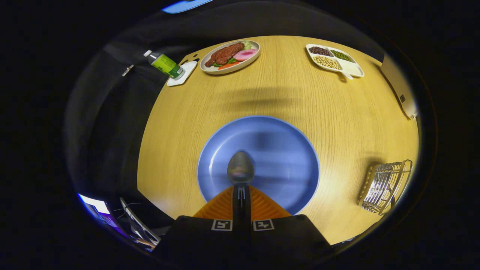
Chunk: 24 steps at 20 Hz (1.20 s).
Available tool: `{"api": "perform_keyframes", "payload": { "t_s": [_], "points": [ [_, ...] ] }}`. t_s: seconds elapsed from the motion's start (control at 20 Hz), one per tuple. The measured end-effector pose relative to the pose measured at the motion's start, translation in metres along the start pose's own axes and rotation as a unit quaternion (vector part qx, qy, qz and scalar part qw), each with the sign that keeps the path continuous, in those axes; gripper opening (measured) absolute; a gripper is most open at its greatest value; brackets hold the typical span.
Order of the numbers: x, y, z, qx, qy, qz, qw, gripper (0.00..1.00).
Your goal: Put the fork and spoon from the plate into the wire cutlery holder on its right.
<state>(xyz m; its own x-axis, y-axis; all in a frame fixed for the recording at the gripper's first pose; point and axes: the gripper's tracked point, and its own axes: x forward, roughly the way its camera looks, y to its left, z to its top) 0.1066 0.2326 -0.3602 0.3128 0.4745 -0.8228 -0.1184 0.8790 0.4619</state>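
Tongs (241, 195) clenched on spoon (240, 170) handle above plate (285, 180); light, stiff, slippery metal, likely to pivot; holder (386, 187) well right.

A staged dining setup in a recording booth: round wooden surface (285, 93), black cloth wall behind it, fake-food platter (229, 57) beyond the blue plate (292, 150).

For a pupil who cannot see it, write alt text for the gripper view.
The gripper is shut on a spoon, its bowl held above a blue plate on a wooden table. The wire cutlery holder stands to the plate's right; a food plate, divided tray and bottle lie beyond.
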Motion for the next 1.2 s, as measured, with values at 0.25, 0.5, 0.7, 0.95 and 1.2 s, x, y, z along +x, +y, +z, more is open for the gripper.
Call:
{"api": "perform_keyframes", "payload": {
  "t_s": [0.25, 0.5, 0.7, 0.95, 1.2],
  "points": [
    [-0.047, -0.013, 0.014, 0.01, -0.03, 0.024, 0.999, 0.05],
    [-0.119, -0.066, 0.017, 0.026, -0.066, 0.019, 0.997, 0.05],
    [-0.167, -0.132, 0.011, 0.042, -0.079, -0.015, 0.996, 0.05],
    [-0.193, -0.191, -0.003, 0.049, -0.058, -0.045, 0.996, 0.05],
    [-0.18, -0.225, -0.02, 0.008, 0.021, -0.072, 0.997, 0.05]
  ]
}}
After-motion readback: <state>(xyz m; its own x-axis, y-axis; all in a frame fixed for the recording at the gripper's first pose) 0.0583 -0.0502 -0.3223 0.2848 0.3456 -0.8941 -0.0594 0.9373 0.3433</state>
